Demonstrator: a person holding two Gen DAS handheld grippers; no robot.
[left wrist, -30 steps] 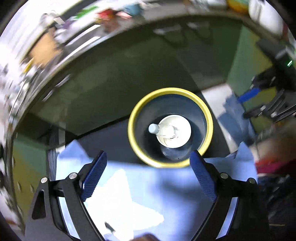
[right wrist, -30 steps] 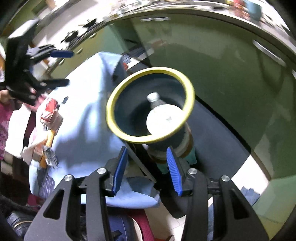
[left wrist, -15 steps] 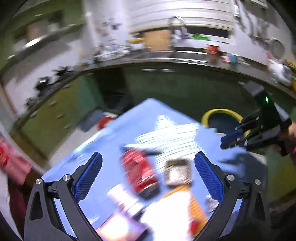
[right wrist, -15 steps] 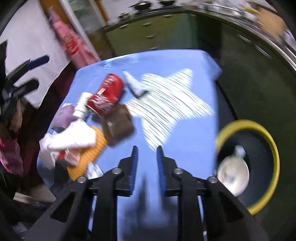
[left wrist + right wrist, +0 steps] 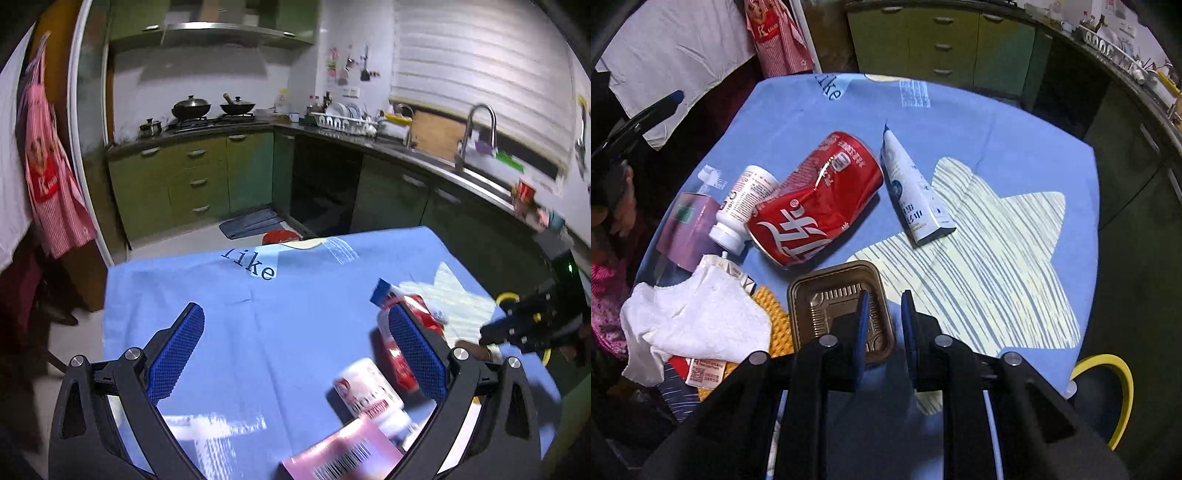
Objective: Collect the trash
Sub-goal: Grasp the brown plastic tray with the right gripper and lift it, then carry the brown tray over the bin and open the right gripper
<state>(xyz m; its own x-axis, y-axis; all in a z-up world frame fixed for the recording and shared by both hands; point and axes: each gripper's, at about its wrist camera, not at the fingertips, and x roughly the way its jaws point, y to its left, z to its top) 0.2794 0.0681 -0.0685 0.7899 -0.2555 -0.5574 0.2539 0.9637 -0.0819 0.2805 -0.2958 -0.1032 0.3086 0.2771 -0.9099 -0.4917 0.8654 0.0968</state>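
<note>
Trash lies on a blue tablecloth (image 5: 1015,147): a crushed red can (image 5: 816,199), a white tube (image 5: 916,192), a white pill bottle (image 5: 742,206), a brown plastic tray (image 5: 838,302), a pink box (image 5: 687,229) and crumpled white paper (image 5: 694,317). My right gripper (image 5: 884,314) hovers over the tray's right edge, jaws nearly closed and empty. My left gripper (image 5: 295,354) is open and empty above the cloth; the pill bottle (image 5: 369,387) and can (image 5: 402,350) lie by its right finger. A yellow-rimmed bin (image 5: 1108,391) stands beside the table.
Green kitchen cabinets (image 5: 192,177) and a dark counter with a sink (image 5: 476,147) ring the table. A red-striped apron (image 5: 51,184) hangs on the left. A yellow studded mat (image 5: 775,325) and a striped item lie under the paper.
Both grippers have swung away from the bin and back over the table. The right gripper has narrowed to a small gap and now hangs over the brown tray.
</note>
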